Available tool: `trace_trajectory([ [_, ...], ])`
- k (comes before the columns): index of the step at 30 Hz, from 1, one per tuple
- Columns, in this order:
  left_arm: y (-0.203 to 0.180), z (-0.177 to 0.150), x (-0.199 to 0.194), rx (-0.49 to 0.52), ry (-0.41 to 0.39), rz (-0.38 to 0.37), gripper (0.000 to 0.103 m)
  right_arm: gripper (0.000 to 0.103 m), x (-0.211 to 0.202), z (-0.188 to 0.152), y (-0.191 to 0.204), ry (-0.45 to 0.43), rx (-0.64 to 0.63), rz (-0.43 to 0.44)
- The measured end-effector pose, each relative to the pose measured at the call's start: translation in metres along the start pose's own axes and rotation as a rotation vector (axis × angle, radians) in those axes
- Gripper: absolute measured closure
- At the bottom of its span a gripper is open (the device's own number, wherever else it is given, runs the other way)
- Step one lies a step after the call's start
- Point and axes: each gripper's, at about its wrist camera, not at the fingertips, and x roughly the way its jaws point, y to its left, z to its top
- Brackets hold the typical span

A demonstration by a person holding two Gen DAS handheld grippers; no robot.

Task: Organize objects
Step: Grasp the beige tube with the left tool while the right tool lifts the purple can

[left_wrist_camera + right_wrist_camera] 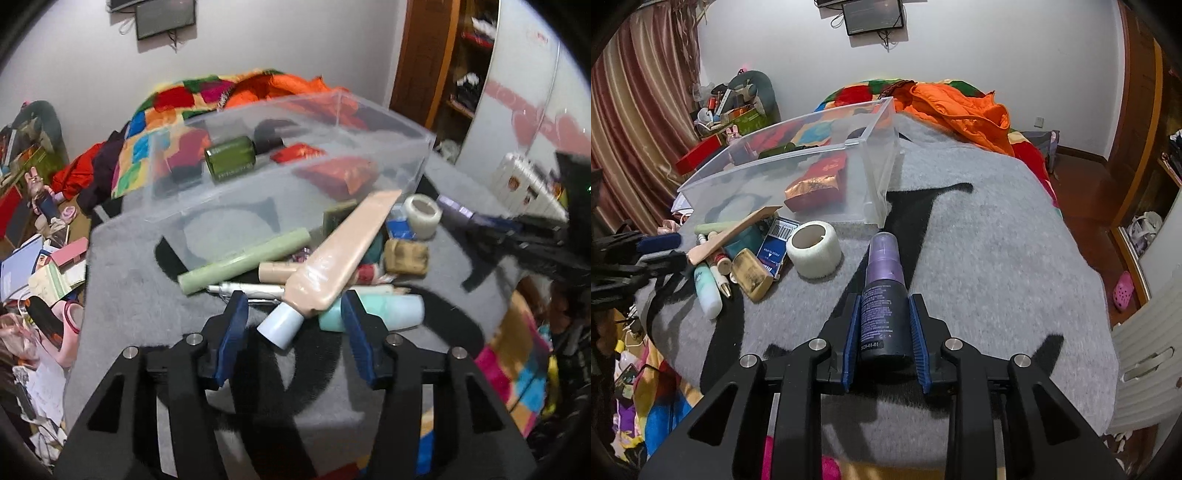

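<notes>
- Left wrist view: blue-padded fingers of the left gripper (295,306) sit nearest the lens, parted, with the pale blue cap of a beige tube (332,264) lying loose between them; neither pad presses on it.
- Beige tube slants up from the cap toward a clear plastic bin (417,155), resting on top of a heap of small items on a grey blanket (129,280).
- Beside the tube on its left lie a pale green stick (243,260) and a silver pen (243,290); on its right, a mint bottle (391,312), an olive pouch (406,256) and a white tape roll (423,216).
- Inside the bin lie a green glass bottle (231,158) and red packets (336,177).
- Right wrist view: nearest the lens, the right gripper (885,299) is clamped on a dark spray bottle (884,306) with a purple top, both blue pads pressed to its sides.
- Spray bottle points toward the bin's near right corner, just short of it, above the blanket.
- Left of the spray bottle sit the tape roll, the olive pouch and the rest of the heap; the bin holds a red and gold packet (816,184).
</notes>
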Motion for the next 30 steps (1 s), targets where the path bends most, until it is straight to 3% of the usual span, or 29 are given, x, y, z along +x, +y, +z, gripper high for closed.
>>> trace_trajectory([
  [5, 0.007, -0.003, 0.008, -0.041, -0.010, -0.067, 0.062, 0.079, 0.001, -0.002, 0.000, 0.004, 0.007, 0.005],
  [13, -0.006, -0.014, -0.006, -0.033, -0.048, -0.071, 0.078, 0.079, -0.005, 0.001, 0.004, -0.022, 0.019, 0.024],
  [17, -0.011, -0.022, -0.019, -0.060, -0.057, -0.084, 0.097, 0.079, -0.013, 0.006, 0.005, -0.047, 0.024, 0.034],
  [22, -0.014, -0.036, -0.031, -0.082, -0.025, -0.115, 0.098, 0.079, -0.019, 0.006, 0.012, -0.059, 0.009, 0.044],
  [27, -0.012, -0.030, -0.042, -0.085, -0.055, -0.068, 0.094, 0.079, -0.025, 0.007, 0.014, -0.074, 0.013, 0.051],
  [30, -0.012, -0.013, -0.044, -0.067, -0.086, -0.071, 0.074, 0.079, -0.030, 0.012, 0.013, -0.097, 0.017, 0.054],
])
